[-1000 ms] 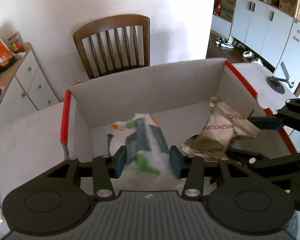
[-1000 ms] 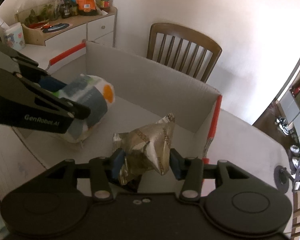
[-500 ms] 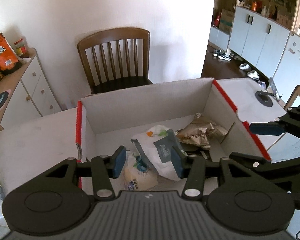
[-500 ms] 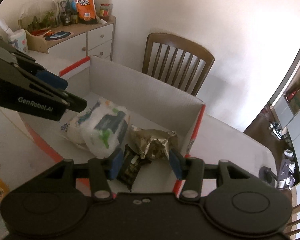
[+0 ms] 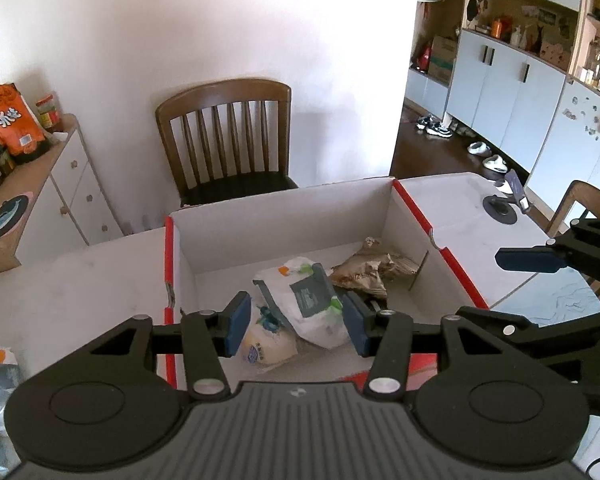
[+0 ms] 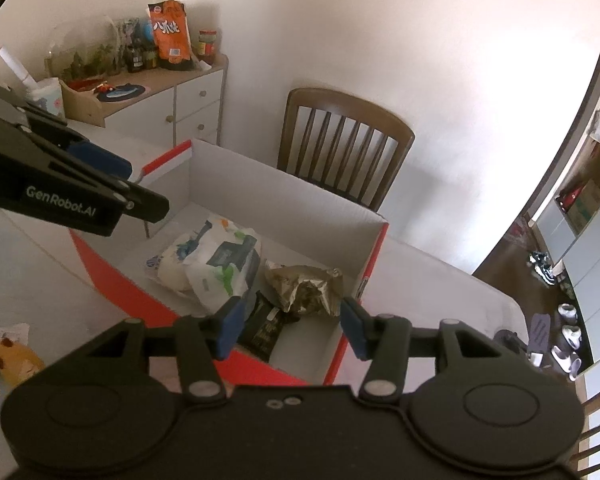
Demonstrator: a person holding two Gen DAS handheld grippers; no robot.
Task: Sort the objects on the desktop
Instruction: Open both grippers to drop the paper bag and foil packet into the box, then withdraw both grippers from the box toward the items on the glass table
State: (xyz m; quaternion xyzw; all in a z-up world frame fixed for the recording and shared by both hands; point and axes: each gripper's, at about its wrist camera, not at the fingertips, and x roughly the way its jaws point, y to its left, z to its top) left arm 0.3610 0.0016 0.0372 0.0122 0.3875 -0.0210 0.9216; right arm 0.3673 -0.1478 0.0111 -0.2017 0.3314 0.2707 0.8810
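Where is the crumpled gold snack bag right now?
The gold snack bag lies inside the cardboard box, near its right-hand wall in both wrist views, beside the white tissue pack and partly over a black packet.

Bright daylight washes out the wall; fisheye edges bend, sharp focus.

The cardboard box is seen white inside, with red along its edges. A white packet in it is printed with a dark grey-blue patch and green and orange spots. A crinkled snack bag is shiny gold-brown, and a small pouch is black. The pads on the black left gripper are blue. The chair is dark brown wood. A chip bag is coloured bright orange.
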